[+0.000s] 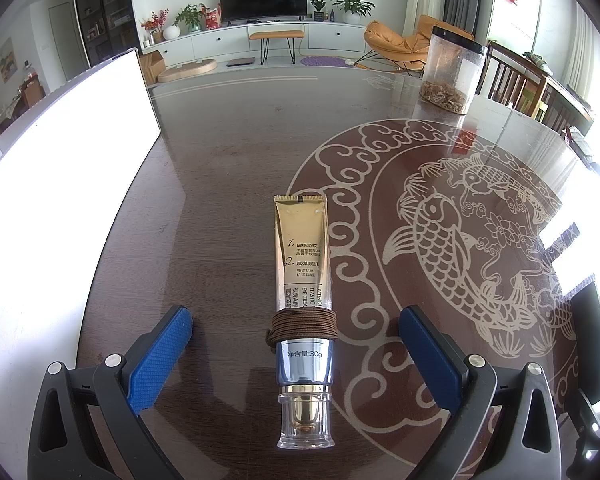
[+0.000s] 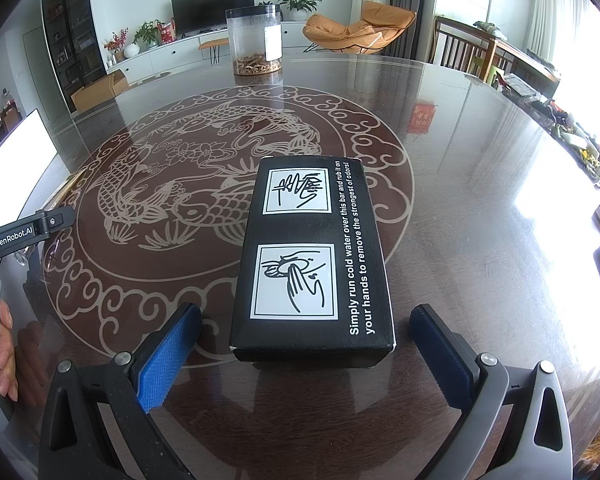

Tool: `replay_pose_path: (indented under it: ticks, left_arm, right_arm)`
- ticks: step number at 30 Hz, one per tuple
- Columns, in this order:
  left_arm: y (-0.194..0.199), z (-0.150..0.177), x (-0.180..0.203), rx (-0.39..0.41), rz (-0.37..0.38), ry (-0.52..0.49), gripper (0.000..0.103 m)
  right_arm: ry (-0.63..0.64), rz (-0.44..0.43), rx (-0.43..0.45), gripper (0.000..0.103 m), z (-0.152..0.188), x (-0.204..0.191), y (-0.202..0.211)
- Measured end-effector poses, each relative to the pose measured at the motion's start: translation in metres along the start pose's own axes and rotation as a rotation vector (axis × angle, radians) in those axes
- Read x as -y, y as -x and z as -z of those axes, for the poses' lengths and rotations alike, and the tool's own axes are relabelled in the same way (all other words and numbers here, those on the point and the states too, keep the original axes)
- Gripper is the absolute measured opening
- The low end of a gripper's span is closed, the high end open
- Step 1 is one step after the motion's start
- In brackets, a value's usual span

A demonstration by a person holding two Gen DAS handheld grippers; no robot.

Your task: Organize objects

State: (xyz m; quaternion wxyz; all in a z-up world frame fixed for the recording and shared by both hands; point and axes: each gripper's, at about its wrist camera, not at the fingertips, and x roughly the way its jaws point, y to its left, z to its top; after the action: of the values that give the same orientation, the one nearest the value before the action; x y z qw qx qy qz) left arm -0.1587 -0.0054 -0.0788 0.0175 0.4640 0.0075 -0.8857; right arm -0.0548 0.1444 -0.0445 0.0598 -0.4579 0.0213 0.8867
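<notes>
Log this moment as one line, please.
left tongs: open, around tube | right tongs: open, around black box | both on table | nothing gripped

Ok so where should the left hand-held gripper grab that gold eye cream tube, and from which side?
Grip the eye cream tube across its silver neck, just below the brown cord wrapped round it. It lies flat, cap toward the left hand-held gripper, centred between the open jaws, so come straight forward and close from both sides; the neck probably gives less than the gold body.

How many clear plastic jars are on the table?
1. The jar stands upright at the far side of the table, beyond the fish pattern; the right wrist view shows the same jar. Others could sit outside both views.
</notes>
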Motion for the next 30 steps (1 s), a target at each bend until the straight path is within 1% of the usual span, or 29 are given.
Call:
replay_pose_path:
  ticks: [30]
  left_arm:
    - [-0.0008,0.0025,0.0019,-0.003,-0.007,0.004,0.103]
  right_arm:
    - [0.0,0.0,0.0,0.103,0.0,0.0,0.0]
